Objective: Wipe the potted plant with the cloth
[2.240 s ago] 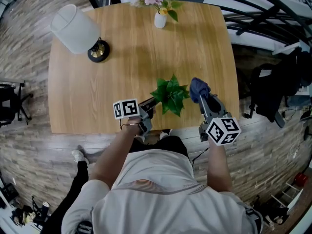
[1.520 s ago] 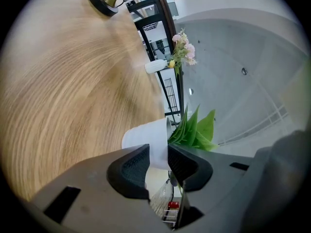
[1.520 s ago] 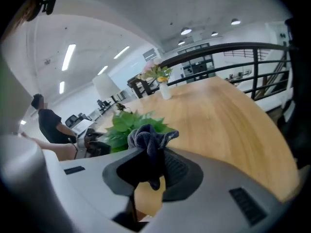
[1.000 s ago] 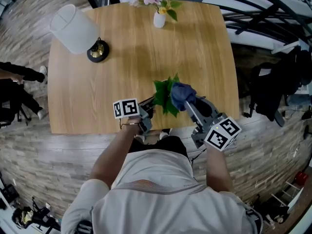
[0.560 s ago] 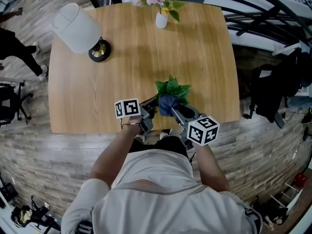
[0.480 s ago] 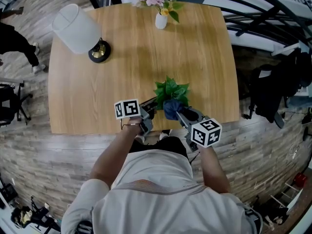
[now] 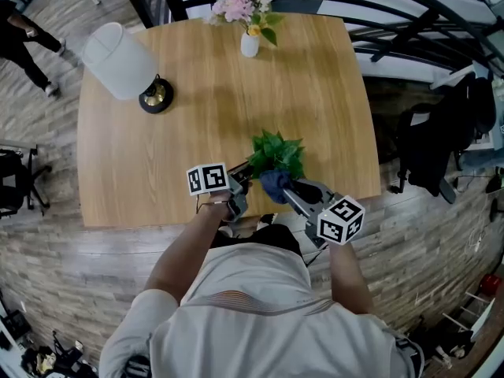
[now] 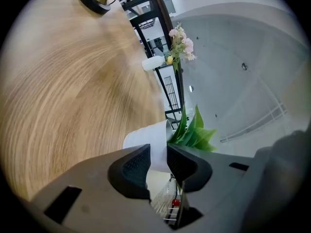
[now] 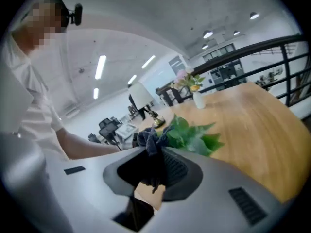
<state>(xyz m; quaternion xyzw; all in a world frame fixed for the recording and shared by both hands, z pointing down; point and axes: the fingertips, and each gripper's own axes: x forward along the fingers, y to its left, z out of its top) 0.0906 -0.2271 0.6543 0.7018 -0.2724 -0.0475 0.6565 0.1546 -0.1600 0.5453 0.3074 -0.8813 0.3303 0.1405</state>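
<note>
A person in a white shirt [image 7: 252, 305] stands at the near edge of a light wooden table [image 7: 236, 93] and holds a gripper in each hand. The left gripper [image 7: 241, 178] reaches in from the near edge. In the left gripper view, the left gripper [image 8: 158, 154] has its two dark jaws squeezed onto the side of the white pot [image 8: 150, 137], with only a thin strip of pot showing between them. This pot belongs to a small potted plant [image 7: 276, 152] with pointy green leaves. The plant stands close to the near edge of the table, a bit right of the middle. The right gripper [image 7: 285, 189] comes in from the near right side. In the right gripper view, the right gripper [image 9: 155, 171] has its jaws closed tight on a crumpled dark blue cloth [image 9: 148, 140]. The bunched cloth [image 7: 274, 183] sticks out past the jaw tips and sits right against the near side of the green leaves [image 9: 192, 132]. Farther back, near the far left corner of the table, stands a lamp with a big white shade [image 7: 118, 50] and a round black and gold base [image 7: 155, 97]. At the middle of the far edge is a small white vase of pink flowers [image 7: 250, 44]. Past the far left corner, another person in dark clothes [image 7: 20, 30] is on the grey wood floor [image 7: 47, 274].
</note>
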